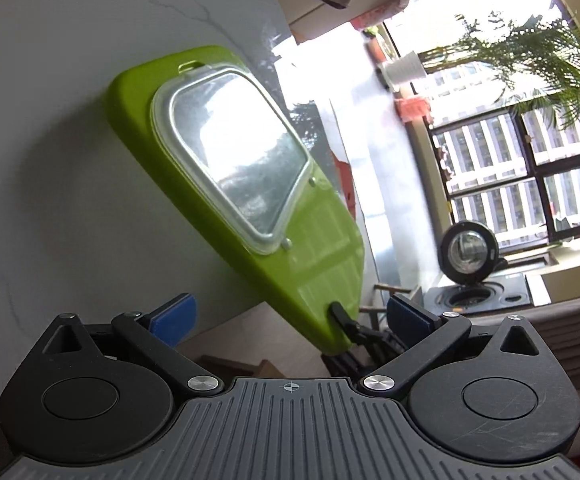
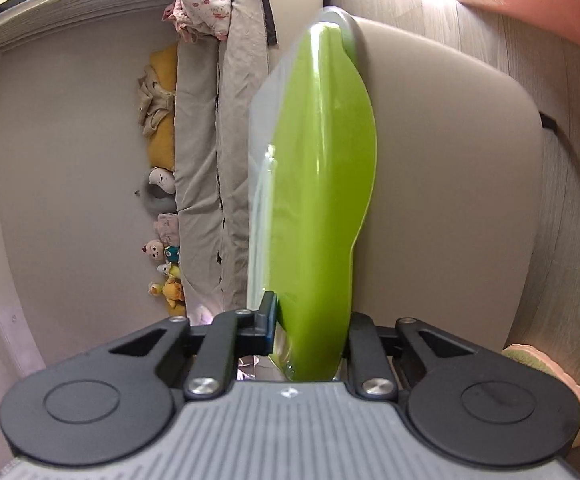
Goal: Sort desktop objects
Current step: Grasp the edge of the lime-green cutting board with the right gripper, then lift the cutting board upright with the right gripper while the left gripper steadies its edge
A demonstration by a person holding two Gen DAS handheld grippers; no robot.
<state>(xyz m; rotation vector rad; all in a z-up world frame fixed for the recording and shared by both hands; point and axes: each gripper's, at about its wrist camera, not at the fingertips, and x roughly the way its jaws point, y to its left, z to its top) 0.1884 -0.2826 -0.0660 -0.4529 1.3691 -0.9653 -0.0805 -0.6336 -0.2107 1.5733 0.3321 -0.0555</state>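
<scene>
Progress unclear: my right hand-held gripper (image 2: 309, 332) clamps the green tray (image 2: 321, 200) edge-on above the surface (image 1: 70, 120); my left hand-held gripper (image 1: 290, 320) gapes wide, holding nothing.

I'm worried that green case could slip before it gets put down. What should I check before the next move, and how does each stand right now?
1. Right gripper shut on the green case: ok, fingers press both faces.
2. Grip depth: not ok, only the bottom corner is pinched.
3. Left gripper free to support: ok, open and holding nothing.
4. Clear lid seated on the case: ok, it sits flush.
5. Case off the white table: cannot tell.
6. Drop spot: cannot tell, none is visible.
</scene>
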